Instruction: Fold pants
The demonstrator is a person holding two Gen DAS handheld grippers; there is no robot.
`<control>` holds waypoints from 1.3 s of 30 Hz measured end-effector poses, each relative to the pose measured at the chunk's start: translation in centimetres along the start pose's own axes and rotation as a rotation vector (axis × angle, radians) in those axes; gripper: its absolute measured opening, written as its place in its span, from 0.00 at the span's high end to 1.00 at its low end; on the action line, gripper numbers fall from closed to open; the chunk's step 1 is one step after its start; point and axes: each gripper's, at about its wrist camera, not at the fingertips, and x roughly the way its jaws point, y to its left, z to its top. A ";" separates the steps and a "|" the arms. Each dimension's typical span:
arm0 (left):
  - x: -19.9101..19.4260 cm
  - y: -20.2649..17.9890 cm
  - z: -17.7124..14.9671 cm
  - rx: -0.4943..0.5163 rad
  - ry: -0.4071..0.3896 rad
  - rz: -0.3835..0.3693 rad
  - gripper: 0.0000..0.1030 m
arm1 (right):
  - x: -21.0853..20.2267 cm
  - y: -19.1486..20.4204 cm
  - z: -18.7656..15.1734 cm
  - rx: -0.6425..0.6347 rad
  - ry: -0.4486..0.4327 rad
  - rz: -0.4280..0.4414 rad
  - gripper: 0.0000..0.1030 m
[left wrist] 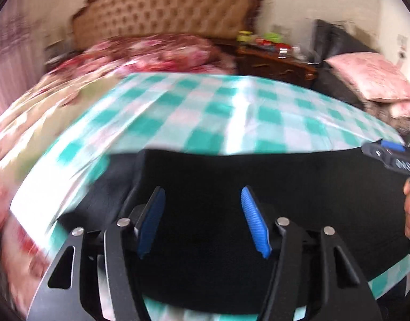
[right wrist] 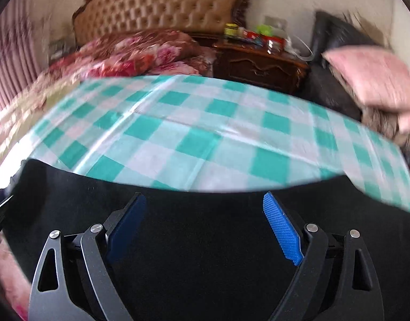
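Note:
Black pants [left wrist: 298, 195] lie flat on a green and white checked sheet [left wrist: 205, 112] on the bed, filling the near part of both views [right wrist: 205, 254]. My left gripper [left wrist: 203, 195] is open above the pants, blue pads apart, nothing between them. My right gripper [right wrist: 205, 203] is open above the pants near their far edge, empty. The right gripper's body [left wrist: 392, 157] and the hand holding it show at the right edge of the left wrist view. Both views are motion blurred.
A floral quilt [left wrist: 156, 53] is bunched at the head of the bed under a tufted headboard [left wrist: 162, 8]. A dark wooden nightstand [right wrist: 258, 64] with bottles stands to the right. Pink pillows [right wrist: 371, 77] rest on a black seat at far right.

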 end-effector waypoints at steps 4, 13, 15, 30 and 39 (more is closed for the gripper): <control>8.0 1.1 2.3 0.040 0.173 0.069 0.67 | -1.9 -4.9 -2.1 0.036 0.018 -0.027 0.25; 6.6 -1.4 3.9 -0.007 0.103 -0.007 0.64 | -7.0 -26.7 -8.0 0.292 0.045 -0.315 0.47; 6.5 -3.9 3.7 0.049 0.103 -0.085 0.62 | -7.0 -31.3 -8.4 0.313 0.052 -0.347 0.51; 4.8 -5.2 2.5 -0.010 0.075 0.012 0.39 | -10.7 -38.9 -8.6 0.363 -0.073 -0.344 0.42; -0.7 -3.7 -3.7 -0.092 0.049 -0.092 0.39 | -13.8 -46.1 -12.9 0.566 0.017 -0.114 0.29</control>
